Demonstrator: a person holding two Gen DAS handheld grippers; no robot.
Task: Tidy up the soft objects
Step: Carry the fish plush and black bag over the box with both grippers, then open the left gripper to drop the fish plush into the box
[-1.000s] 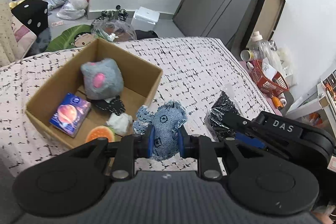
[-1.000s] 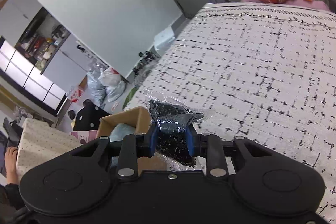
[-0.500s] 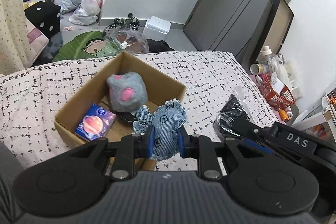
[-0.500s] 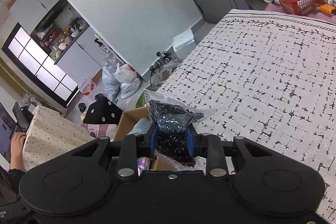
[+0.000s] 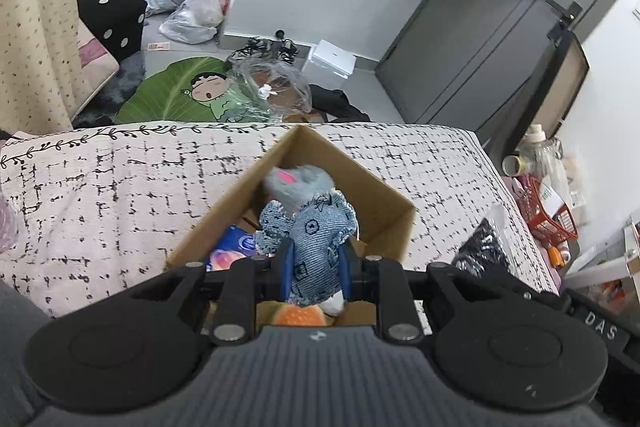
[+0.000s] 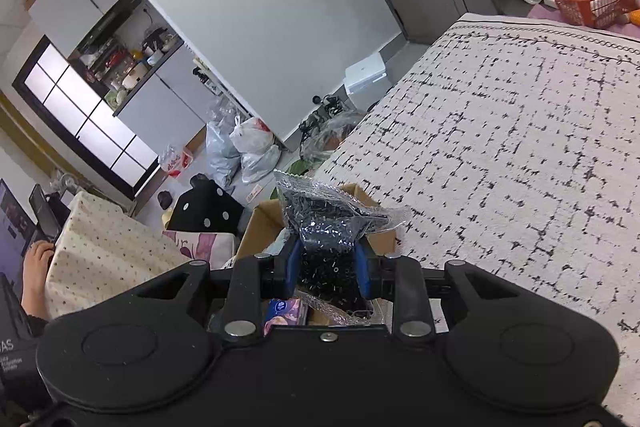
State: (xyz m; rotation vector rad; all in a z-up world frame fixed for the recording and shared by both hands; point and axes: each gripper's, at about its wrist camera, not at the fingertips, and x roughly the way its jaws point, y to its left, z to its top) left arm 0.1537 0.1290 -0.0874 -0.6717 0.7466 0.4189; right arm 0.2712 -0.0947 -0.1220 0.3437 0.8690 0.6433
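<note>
Left wrist view: the denim plush toy point(image 5: 310, 243) hangs pinched between the left gripper point(image 5: 314, 269) pads, right over the open cardboard box point(image 5: 394, 223). It looks light and floppy, its ear and frayed edges drooping, so a squeeze across the thick middle, as now, suits it; a hold on an ear would likely let it swing. Beneath it in the box sit a grey fuzzy plush point(image 5: 298, 183), a blue packet point(image 5: 234, 251) and an orange-slice toy point(image 5: 300, 315). The box rests on the checked bedspread point(image 5: 120, 195), towards the bed's far edge.

Right wrist view: the right gripper point(image 6: 330, 267) is clenched on a crinkly clear bag of small dark pieces point(image 6: 324, 227). That one looks shifty and slippery, the film bulging above the pads, so a firm grip on the full body seems safer than on the loose sealed edge. It hovers at the box's near corner point(image 6: 380, 239), with the bedspread stretching off to the right.

Compared with a second ago, the denim toy has travelled from the bedspread beside the box to directly above its opening, and the box has slid towards the centre of the left view. The bag has also come in closer over the box, with more cardboard and the blue packet now showing under it. Both grips are unchanged.
</note>
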